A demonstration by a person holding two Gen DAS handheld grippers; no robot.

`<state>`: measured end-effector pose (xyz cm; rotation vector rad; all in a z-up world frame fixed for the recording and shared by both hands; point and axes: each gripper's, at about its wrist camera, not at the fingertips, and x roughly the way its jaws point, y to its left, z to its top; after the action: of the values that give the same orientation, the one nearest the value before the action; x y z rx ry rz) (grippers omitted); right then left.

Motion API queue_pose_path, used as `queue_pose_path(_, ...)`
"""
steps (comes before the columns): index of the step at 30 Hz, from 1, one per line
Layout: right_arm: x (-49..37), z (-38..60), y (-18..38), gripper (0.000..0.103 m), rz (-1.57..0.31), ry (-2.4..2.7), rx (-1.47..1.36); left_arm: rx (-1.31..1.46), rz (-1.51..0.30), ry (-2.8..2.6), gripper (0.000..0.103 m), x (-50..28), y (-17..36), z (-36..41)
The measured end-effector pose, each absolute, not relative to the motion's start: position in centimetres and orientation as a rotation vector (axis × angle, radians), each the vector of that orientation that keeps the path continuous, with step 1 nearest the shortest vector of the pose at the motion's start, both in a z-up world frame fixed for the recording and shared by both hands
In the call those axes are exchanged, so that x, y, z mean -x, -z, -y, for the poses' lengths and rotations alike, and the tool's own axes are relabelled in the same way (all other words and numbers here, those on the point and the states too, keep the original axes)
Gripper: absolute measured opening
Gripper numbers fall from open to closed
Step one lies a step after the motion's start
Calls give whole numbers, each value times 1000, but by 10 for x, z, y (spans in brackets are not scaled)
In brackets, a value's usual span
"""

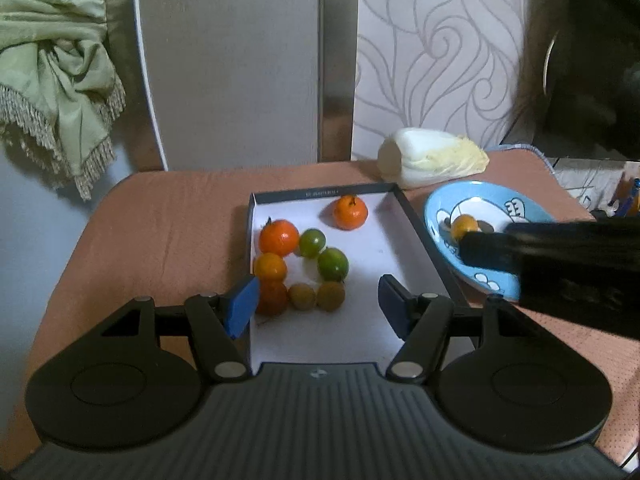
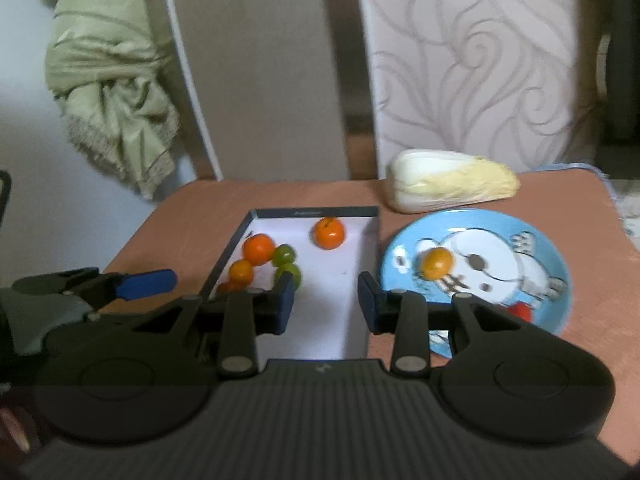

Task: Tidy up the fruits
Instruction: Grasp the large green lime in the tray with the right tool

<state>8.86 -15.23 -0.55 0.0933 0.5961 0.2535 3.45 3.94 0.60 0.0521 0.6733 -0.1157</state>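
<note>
The left gripper (image 1: 316, 304) is wide open and holds nothing, above the near end of the white tray (image 1: 372, 248). The right gripper (image 2: 326, 306) is also open and empty, over the tray's right wall. In the tray lie orange and green fruits (image 1: 304, 264). One small orange fruit (image 2: 435, 263) sits on the blue plate (image 2: 552, 252), beside the tray.

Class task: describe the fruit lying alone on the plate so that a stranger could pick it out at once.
Find the blue cartoon plate right of the white tray, in front of the cabbage. On it lies one small yellow-orange fruit. Every other fruit sits in the tray.
</note>
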Motion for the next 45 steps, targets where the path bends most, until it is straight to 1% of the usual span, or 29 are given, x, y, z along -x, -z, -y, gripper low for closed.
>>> queue_pose_path(11, -160, 118, 43, 39, -695, -401, -2, -27, -695, -16, 71, -31, -1, -46)
queue_pose_path(22, -197, 96, 73, 39, -766, -430, 64, 3, -709, -63, 71, -27, 1, -58)
queue_pose_path(30, -207, 80, 80, 38, -784, -454, 94, -1, -715, -75, 71, -25, 3, -57)
queue_pose_path(31, -207, 79, 81, 29, -786, -465, 96, -1, -715, -76, 71, -25, 3, -57)
queue_pose_path(37, -201, 88, 77, 28, -774, -461, 94, -8, -713, -70, 71, -23, 6, -57)
queue_pose_path(45, -161, 127, 48, 28, -712, -398, 33, -34, -696, -22, 71, -30, 11, -43)
